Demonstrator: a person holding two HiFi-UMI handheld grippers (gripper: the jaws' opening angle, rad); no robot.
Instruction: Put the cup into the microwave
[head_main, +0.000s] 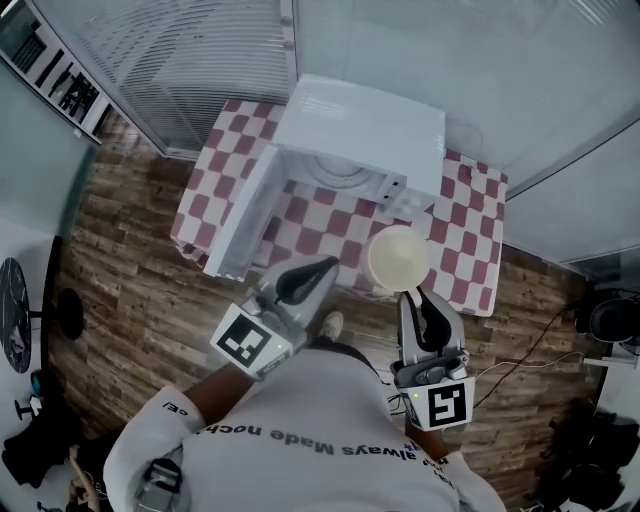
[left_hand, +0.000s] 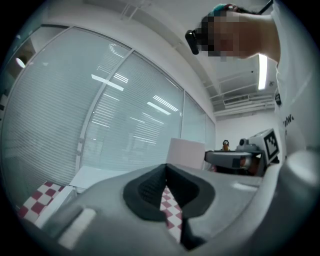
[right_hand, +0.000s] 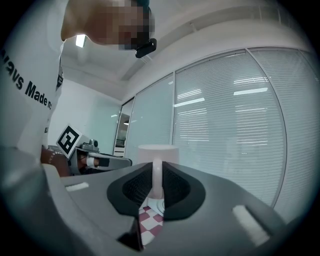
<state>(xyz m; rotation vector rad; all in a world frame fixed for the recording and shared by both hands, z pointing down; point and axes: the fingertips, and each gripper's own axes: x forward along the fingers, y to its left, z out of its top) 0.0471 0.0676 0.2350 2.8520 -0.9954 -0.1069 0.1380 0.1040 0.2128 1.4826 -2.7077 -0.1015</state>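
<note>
Right claw (head_main: 412, 298) is gripping the cup (head_main: 399, 257) by its thin handle (right_hand: 157, 177); it could be twisting loose, clipping the open microwave (head_main: 360, 125) ahead. Left claw (head_main: 325, 266) beside it is hovering clenched, empty.

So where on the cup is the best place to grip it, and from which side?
The handle of the cup, approached level from the side. It is a thin upright strip standing out from the wall, narrow enough for two jaws, while the round body is wide. The right hand-held gripper is shut on it that way, with the cup upright.
</note>
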